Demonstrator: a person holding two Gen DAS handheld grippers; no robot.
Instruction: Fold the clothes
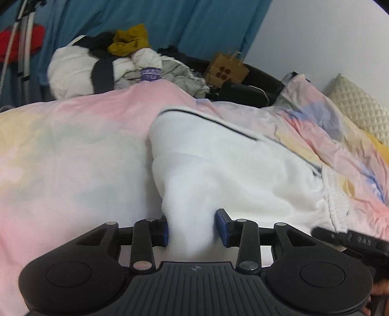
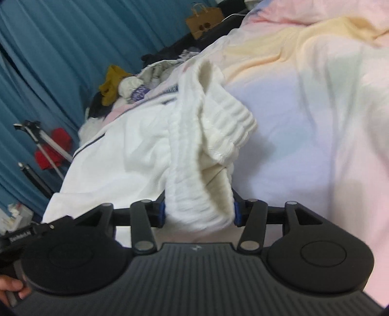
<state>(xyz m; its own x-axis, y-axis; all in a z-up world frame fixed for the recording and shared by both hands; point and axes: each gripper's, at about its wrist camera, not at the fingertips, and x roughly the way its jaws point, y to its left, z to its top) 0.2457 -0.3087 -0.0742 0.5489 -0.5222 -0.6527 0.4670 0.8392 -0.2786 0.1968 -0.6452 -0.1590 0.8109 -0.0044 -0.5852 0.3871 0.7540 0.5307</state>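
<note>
A white garment (image 1: 233, 165) with thin dark piping and a gathered elastic waistband lies on a pastel bedspread (image 1: 73, 155). My left gripper (image 1: 192, 227) is shut on a bunched fold of its plain white cloth, which fills the gap between the blue pads (image 1: 222, 226). In the right wrist view the same white garment (image 2: 126, 145) stretches away to the left. My right gripper (image 2: 199, 210) is shut on its ribbed waistband (image 2: 218, 126), which loops up from the jaws. The other gripper shows at each view's lower edge.
A heap of loose clothes (image 1: 116, 63) with a mustard piece lies at the bed's far end before a blue curtain (image 1: 170, 21). A brown paper bag (image 1: 226, 69) stands by black furniture. A quilted pillow (image 1: 357, 104) is at right. A tripod (image 2: 46, 145) stands beside the bed.
</note>
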